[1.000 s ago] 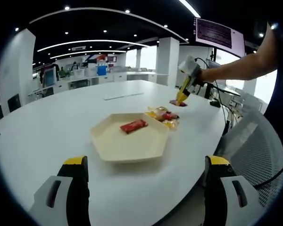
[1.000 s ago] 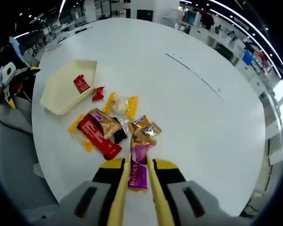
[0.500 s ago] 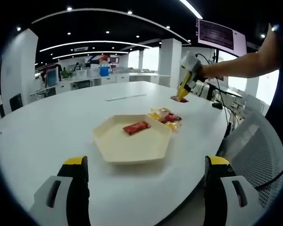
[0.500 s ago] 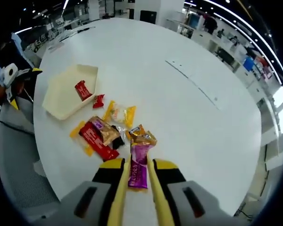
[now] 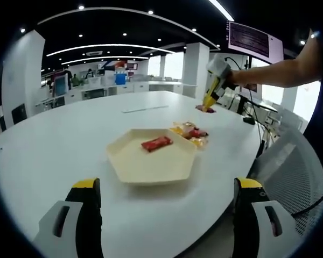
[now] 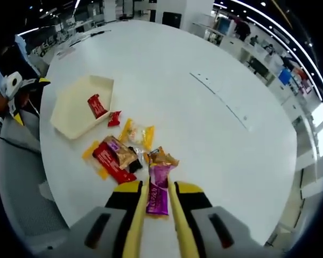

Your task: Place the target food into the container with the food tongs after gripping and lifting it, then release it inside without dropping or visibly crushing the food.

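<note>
My right gripper point(image 6: 157, 187) is shut on a purple snack packet point(image 6: 158, 196) and holds it high above the white table point(image 6: 215, 123). Below lies a pile of wrapped snacks point(image 6: 124, 153), with a small red packet point(image 6: 113, 118) beside a cream hexagonal tray point(image 6: 70, 115). One red packet point(image 6: 96, 105) lies inside that tray. In the left gripper view the tray point(image 5: 145, 169) with its red packet point(image 5: 156, 143) sits ahead of my open left gripper point(image 5: 167, 185). The right gripper point(image 5: 207, 103) hangs beyond the snack pile point(image 5: 191, 131), held by a person's arm point(image 5: 274, 72).
The table's near edge curves right of the tray, with a mesh chair point(image 5: 290, 161) beside it. A wall screen point(image 5: 255, 42) hangs behind the arm. The left gripper point(image 6: 16, 86) sits at the table's edge by the tray in the right gripper view.
The right gripper has risen from the table with the purple packet, so the pile and tray look smaller. The left gripper stays open and almost still.
</note>
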`<state>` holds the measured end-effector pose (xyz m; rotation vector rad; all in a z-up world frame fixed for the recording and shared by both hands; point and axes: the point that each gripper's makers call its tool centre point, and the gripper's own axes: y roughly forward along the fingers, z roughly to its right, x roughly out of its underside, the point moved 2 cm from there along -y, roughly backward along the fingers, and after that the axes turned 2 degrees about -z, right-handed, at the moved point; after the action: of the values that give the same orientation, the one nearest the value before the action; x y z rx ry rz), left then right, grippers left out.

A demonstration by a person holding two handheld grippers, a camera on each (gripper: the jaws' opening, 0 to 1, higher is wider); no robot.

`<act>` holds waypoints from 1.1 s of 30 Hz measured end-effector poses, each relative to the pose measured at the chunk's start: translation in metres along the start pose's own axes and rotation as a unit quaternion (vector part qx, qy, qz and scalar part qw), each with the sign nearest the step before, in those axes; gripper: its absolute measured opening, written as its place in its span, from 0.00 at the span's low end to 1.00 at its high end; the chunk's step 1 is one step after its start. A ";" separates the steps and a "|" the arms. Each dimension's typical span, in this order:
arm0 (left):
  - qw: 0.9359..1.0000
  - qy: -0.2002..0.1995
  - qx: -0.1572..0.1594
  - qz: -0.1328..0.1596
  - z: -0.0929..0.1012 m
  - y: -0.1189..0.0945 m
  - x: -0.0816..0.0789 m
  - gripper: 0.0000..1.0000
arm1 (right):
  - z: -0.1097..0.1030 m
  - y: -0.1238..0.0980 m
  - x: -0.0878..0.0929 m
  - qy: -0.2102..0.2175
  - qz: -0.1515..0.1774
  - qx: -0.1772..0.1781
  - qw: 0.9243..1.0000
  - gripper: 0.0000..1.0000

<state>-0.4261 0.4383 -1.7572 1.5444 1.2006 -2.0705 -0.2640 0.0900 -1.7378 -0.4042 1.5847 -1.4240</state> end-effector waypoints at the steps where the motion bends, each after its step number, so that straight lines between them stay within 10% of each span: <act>1: 1.000 0.000 0.000 0.001 0.000 0.000 0.000 1.00 | 0.000 0.000 -0.001 0.000 0.000 0.000 1.000 0.22; 33: 1.000 -0.004 0.000 0.016 0.000 -0.002 -0.005 1.00 | -0.061 0.013 -0.071 -0.082 0.002 -0.039 0.996 0.22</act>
<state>-0.4256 0.4383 -1.7522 1.5444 1.1657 -2.0532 -0.2721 0.1838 -1.7273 -0.5509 1.5098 -1.2943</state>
